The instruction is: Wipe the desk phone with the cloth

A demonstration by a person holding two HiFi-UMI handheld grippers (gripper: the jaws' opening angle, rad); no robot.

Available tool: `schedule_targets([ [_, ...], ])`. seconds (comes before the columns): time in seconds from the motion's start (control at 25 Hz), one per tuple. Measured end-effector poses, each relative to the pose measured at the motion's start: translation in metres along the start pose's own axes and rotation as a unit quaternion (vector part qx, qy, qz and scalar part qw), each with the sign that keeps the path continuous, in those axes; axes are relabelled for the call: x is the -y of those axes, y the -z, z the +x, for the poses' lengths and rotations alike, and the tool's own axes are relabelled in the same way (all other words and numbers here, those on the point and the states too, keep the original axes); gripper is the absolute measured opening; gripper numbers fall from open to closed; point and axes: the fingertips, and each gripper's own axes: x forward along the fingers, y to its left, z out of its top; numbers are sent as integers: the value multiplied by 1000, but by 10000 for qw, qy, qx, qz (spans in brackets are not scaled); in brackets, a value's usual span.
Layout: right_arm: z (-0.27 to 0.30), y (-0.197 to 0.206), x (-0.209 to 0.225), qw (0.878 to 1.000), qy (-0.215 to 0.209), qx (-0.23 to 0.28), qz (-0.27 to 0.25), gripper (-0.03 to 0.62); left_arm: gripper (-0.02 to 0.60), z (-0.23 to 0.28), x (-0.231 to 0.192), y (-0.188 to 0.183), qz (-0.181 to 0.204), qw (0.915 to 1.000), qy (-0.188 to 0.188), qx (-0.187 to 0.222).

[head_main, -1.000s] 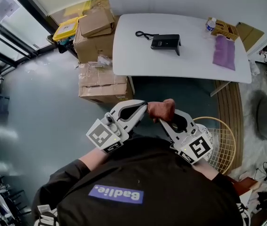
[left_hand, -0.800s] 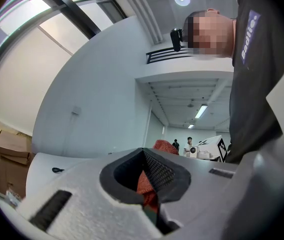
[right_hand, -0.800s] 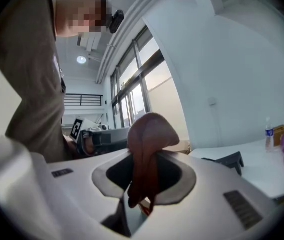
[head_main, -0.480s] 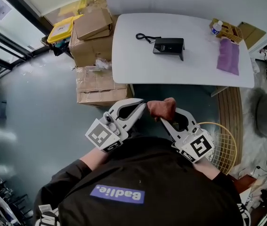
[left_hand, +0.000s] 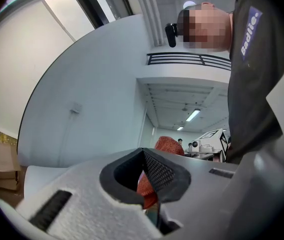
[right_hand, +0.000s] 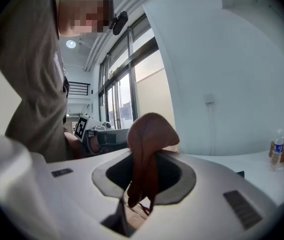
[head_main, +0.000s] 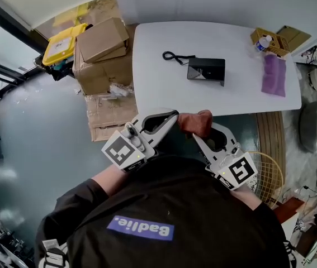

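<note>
The black desk phone (head_main: 206,70) lies on the white table (head_main: 158,88), its coiled cord (head_main: 172,56) trailing to the left. Both grippers hang in front of the table's near edge, close to the person's chest. My right gripper (head_main: 194,134) (right_hand: 142,184) is shut on a reddish-brown cloth (head_main: 194,121) (right_hand: 149,134), which bunches up above the jaws. My left gripper (head_main: 172,116) (left_hand: 143,179) is shut, its tips right beside the cloth (left_hand: 169,144). Whether it also pinches an edge does not show.
A purple cloth (head_main: 274,74) lies at the table's right end, beside a cardboard tray with a water bottle (head_main: 265,41). Cardboard boxes (head_main: 99,54) and a yellow-lidded bin (head_main: 60,44) stand left of the table. A wire basket (head_main: 267,175) sits on the floor at right.
The table and phone have drawn nearer and lower in the head view as the person steps towards them. Both grippers keep their pose, with the cloth still held.
</note>
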Motion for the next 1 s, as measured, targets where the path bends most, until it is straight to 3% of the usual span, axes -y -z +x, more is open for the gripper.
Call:
schedule_targets([
  [0.36, 24, 3, 45, 9996, -173, -181, -150, 89, 9, 28, -34, -3, -133, 9998, -22, 140],
  [0.72, 39, 25, 118, 9910, -1168, -554, -356, 89, 9, 85, -65, 15, -184, 9959, -887, 40],
  [1.0, 54, 51, 173, 9794, -1604, -1041, -648, 89, 9, 112, -93, 25, -147, 9898, -1398, 208],
])
